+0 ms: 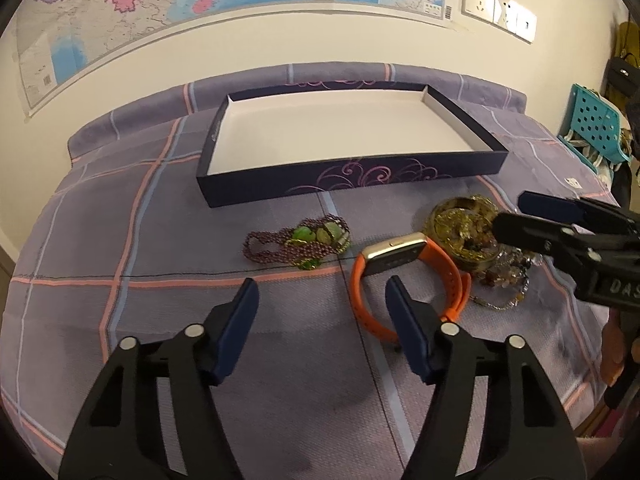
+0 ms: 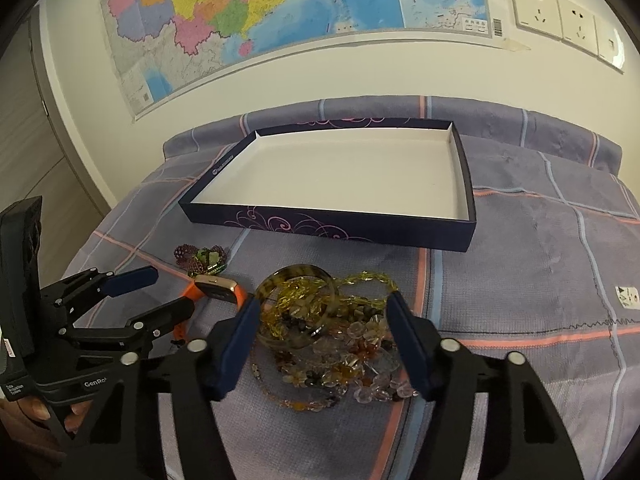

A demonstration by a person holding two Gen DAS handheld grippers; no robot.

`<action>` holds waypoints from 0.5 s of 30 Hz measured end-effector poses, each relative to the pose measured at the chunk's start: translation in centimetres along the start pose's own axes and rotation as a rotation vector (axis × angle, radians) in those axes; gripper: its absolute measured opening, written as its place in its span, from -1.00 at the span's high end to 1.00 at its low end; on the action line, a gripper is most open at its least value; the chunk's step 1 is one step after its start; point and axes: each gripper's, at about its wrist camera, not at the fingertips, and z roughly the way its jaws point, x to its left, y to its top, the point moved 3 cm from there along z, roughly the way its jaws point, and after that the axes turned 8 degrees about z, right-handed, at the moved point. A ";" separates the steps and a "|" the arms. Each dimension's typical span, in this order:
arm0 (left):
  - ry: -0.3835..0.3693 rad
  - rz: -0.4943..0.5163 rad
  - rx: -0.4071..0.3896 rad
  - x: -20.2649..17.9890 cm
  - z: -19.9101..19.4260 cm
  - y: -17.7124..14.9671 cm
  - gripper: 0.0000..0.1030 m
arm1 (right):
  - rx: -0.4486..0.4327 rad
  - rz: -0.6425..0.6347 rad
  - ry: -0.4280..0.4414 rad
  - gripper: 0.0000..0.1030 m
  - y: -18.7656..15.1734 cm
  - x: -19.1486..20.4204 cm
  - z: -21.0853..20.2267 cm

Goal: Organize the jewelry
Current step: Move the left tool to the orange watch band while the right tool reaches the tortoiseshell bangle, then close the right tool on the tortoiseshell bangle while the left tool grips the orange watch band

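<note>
A shallow dark blue box (image 1: 352,176) with a white inside lies open on the plaid cloth, with nothing in it. In front of it lie a purple bead bracelet with green stones (image 1: 296,240), an orange-strapped watch (image 1: 394,254) and an amber bangle (image 2: 296,276) on a heap of clear and amber beads (image 2: 340,352). My left gripper (image 1: 322,282) is open just short of the bracelet, its right finger over the watch strap. My right gripper (image 2: 324,298) is open with a finger on each side of the bead heap; I see no pad pressing on it.
The box (image 2: 328,226) lies near the wall, under a large map (image 2: 280,8) and wall sockets (image 2: 560,12). A teal perforated basket (image 1: 596,124) stands off the right edge. A small white tag (image 2: 626,295) lies on the cloth at right. A hand (image 2: 40,410) holds the left gripper.
</note>
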 end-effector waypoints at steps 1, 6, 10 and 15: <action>-0.009 0.002 0.003 -0.1 0.1 0.0 -0.23 | 0.005 -0.008 -0.001 -0.10 0.1 0.0 0.1; -0.026 0.019 0.014 -0.6 0.3 0.0 -0.07 | 0.046 -0.026 0.015 0.36 0.2 0.1 1.0; -0.064 0.015 0.036 -0.7 0.6 -0.1 0.08 | 0.084 -0.029 0.024 0.59 0.5 0.1 2.0; -0.090 0.016 0.051 -0.6 1.0 -0.1 0.30 | 0.109 -0.021 0.036 0.80 0.8 -0.3 2.5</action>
